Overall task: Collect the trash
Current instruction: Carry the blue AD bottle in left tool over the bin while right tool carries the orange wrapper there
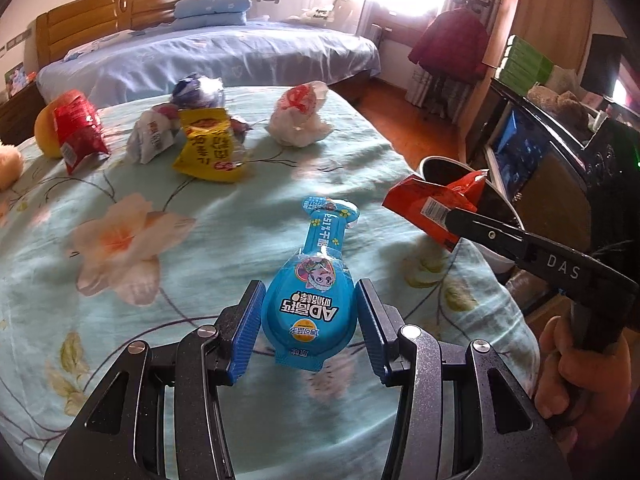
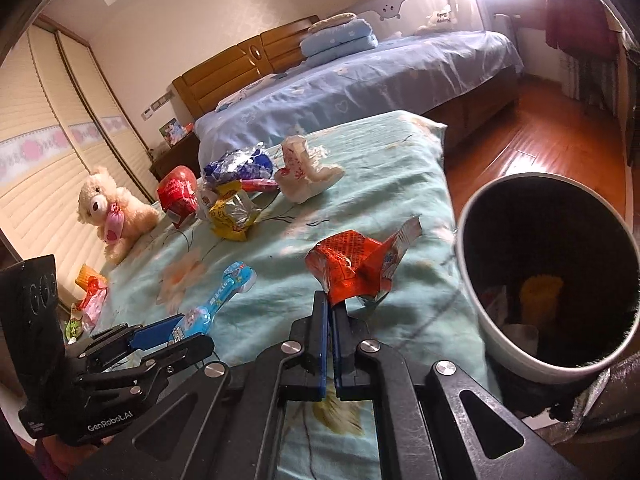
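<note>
Bin (image 2: 496, 320) stands off bed's (image 2: 400, 208) right edge, mouth unobstructed. Right gripper (image 2: 330, 308) pinches red wrapper (image 2: 352, 266) just short of rim. Left gripper (image 1: 310, 322) spread around blue wrapper (image 1: 310, 304) (flat on sheet). Five more wrappers clustered at far end, bare sheet between.

Left tool (image 1: 310, 322) low and near, fingers spread apart, right tool (image 2: 330, 310) raised at right, fingers clamped together

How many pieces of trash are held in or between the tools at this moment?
2. The orange-red wrapper is pinched in the shut right tool beside the bin; the blue lollipop-shaped packet lies between the open left tool's fingers.
</note>
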Available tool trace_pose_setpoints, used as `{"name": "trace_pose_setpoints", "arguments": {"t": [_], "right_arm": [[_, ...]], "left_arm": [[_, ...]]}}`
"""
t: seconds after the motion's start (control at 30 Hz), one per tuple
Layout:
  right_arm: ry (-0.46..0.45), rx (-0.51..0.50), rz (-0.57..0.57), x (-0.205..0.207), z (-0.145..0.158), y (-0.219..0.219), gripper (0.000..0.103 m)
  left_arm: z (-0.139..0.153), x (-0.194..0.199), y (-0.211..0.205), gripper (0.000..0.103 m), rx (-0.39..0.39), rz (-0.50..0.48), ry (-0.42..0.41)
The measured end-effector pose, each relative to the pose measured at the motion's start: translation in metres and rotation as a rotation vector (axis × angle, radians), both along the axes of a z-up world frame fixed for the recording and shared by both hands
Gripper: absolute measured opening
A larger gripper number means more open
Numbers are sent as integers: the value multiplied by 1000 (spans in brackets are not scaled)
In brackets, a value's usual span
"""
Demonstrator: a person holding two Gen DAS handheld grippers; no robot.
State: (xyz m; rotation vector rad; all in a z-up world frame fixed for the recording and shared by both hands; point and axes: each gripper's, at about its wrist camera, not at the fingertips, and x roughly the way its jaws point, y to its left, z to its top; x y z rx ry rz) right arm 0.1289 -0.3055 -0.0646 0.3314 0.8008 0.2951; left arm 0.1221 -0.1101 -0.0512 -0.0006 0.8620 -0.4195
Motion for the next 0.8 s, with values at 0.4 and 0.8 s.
{"name": "trace_pose_setpoints", "arguments": {"t": [0.4,0.8], "right_arm": [[-25,-10,-81,-16,5,-35,1],[-23,-17,-159,-25,4,-70,1]], "left_arm": [[9,3,-36,46,0,-72,-21],[16,8,-82,46,8,-150,-37]]}}
